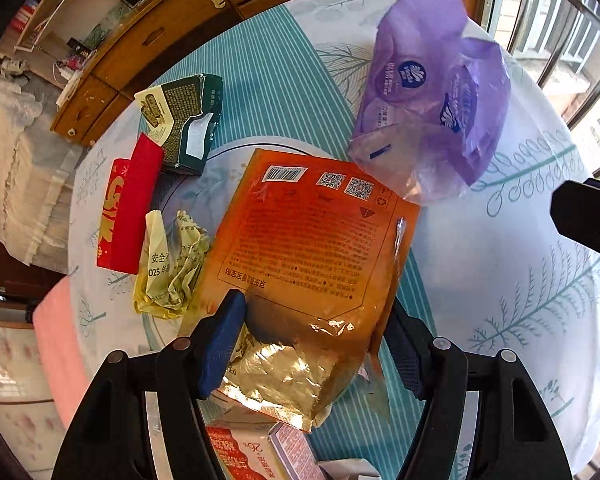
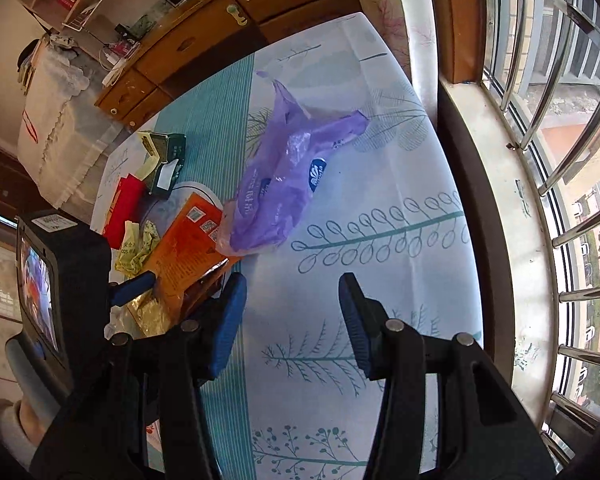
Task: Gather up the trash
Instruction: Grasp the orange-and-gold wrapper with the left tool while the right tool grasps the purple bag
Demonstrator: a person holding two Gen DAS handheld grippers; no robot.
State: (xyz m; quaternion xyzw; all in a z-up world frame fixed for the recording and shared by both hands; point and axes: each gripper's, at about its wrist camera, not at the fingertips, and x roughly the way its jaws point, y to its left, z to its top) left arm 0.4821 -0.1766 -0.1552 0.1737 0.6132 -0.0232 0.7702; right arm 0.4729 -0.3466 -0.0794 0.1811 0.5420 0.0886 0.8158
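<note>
Left wrist view: my left gripper [image 1: 312, 344] straddles the orange foil pouch [image 1: 316, 240] lying on the table [image 1: 500, 260], grip uncertain. Right wrist view: my right gripper [image 2: 292, 316] hangs unclenched, empty, near the purple bag [image 2: 284, 184].

My left tongs [image 1: 316, 340] straddle the orange packet [image 1: 312, 240], whose body hides the right finger, so I cannot tell whether it presses. The carton [image 1: 252, 456] beneath runs off the bottom edge. The packet's small print is unreadable.
</note>
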